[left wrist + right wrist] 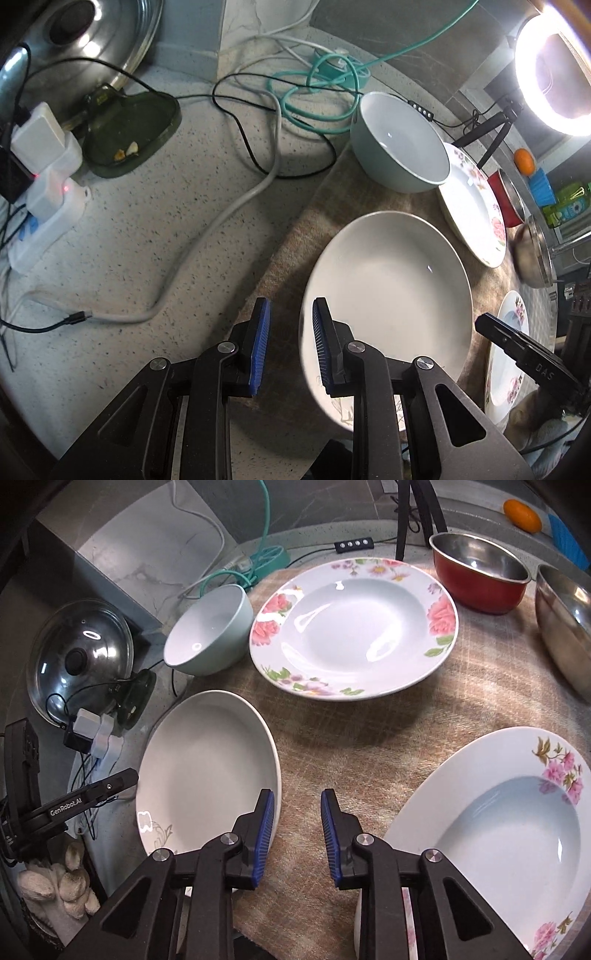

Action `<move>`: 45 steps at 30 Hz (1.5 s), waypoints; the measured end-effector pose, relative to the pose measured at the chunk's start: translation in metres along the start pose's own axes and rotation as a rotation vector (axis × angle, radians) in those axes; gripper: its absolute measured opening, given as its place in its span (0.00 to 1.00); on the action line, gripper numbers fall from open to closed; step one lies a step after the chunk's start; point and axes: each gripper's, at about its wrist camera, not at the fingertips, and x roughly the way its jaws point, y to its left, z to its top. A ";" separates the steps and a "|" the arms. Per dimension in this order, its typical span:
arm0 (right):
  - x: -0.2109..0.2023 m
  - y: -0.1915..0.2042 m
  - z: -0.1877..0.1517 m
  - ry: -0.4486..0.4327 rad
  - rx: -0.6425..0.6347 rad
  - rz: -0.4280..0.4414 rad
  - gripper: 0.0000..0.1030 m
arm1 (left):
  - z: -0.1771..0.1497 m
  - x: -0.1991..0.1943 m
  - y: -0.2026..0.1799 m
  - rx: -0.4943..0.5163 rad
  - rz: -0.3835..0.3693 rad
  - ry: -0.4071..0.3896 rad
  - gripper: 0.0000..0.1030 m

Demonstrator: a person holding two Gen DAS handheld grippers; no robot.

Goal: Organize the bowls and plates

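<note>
A plain white plate (388, 295) lies on a beige cloth mat (295, 236); it also shows in the right wrist view (207, 768). My left gripper (290, 343) is open and empty at that plate's near left rim. My right gripper (297, 834) is open and empty above the mat (354, 731), between the white plate and a pink-flowered plate (498, 834). A rose-patterned plate (354, 627) lies further back, a light-green bowl (207, 631) to its left. A red metal bowl (480, 576) and a steel bowl (565, 627) stand at the right.
Cables (258, 110), a power strip with chargers (48, 206), a dark green dish (129, 133) and a pot lid (92, 33) occupy the speckled counter on the left. A ring light (554, 66) glares at the back right. An orange (522, 515) lies beyond the bowls.
</note>
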 end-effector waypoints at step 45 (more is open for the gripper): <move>-0.014 -0.007 0.001 0.000 0.064 0.041 0.04 | -0.002 -0.006 -0.036 0.087 -0.071 -0.009 0.06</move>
